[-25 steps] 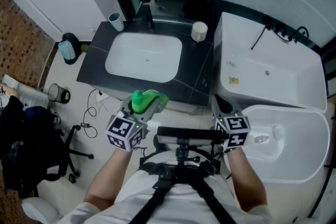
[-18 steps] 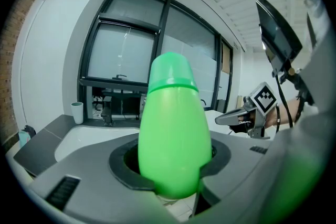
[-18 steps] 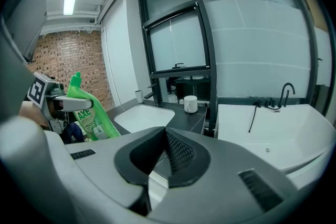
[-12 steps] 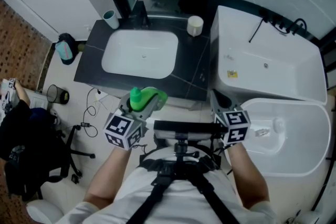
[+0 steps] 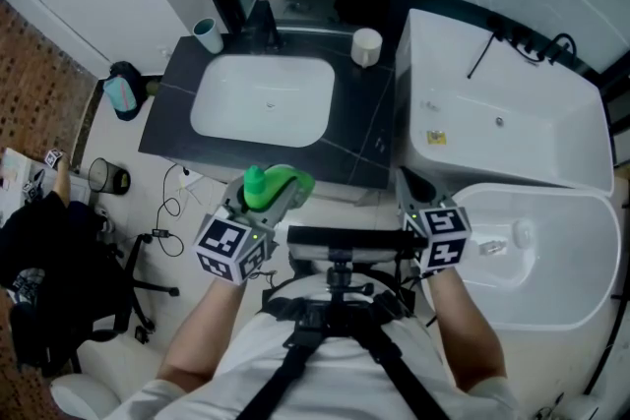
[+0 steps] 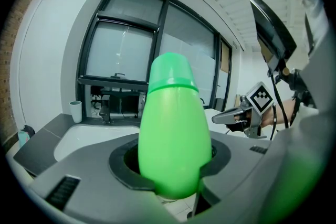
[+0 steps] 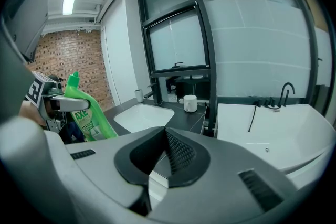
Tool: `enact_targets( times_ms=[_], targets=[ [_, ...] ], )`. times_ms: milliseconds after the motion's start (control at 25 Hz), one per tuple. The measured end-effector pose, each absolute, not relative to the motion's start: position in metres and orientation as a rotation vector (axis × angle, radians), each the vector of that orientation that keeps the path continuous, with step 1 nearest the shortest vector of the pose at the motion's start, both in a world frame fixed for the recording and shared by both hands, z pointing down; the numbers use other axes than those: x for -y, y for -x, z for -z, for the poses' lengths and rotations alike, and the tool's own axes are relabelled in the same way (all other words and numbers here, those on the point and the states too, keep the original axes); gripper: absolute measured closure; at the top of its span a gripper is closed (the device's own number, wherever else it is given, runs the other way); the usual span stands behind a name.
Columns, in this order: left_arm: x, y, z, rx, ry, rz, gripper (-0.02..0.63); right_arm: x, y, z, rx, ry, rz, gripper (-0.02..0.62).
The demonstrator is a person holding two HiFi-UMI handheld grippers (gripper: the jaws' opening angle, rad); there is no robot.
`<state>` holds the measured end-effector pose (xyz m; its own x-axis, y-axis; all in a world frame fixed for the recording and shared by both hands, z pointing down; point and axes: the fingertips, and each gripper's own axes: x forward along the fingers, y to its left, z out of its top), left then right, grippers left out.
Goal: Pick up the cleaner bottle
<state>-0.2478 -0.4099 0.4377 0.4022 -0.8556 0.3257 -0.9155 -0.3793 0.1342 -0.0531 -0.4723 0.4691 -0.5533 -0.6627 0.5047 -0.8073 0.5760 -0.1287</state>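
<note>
Head view: overhead, looking steeply down on sink [image 5: 264, 98] and bathtub [image 5: 512, 133]. Gripper views: low, facing forward; the left one sits tight behind the cleaner bottle [image 6: 173, 134]. All three share the sink.

Two grippers: left gripper [image 5: 281, 199], right gripper [image 5: 407, 192]. One green bottle [image 5: 258, 186], between the left jaws. One sink [image 5: 261, 98], ahead of both. Two cups beyond it: pale cup [image 5: 208, 35], white cup [image 5: 366, 46]. One bathtub [image 5: 512, 143], right of both.
</note>
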Motion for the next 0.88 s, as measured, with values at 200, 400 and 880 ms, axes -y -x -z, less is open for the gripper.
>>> enact_targets(
  times_ms=[200,400,880],
  targets=[
    [0.4105,0.2426,-0.4332,1.521,-2.382,-0.284,0.434,0.4718,0.0554,-0.4671,2.417,-1.176,-0.478,0.586],
    [0.4103,0.2418,-0.4327,1.516,-2.380,-0.286,0.434,0.4712,0.0564,-0.4653,2.420,-1.166,-0.467,0.588],
    [0.4100,0.2385,-0.4328,1.515,-2.384,-0.282,0.433,0.4737,0.0591,-0.4632,2.448,-1.177,-0.492,0.588]
  ],
)
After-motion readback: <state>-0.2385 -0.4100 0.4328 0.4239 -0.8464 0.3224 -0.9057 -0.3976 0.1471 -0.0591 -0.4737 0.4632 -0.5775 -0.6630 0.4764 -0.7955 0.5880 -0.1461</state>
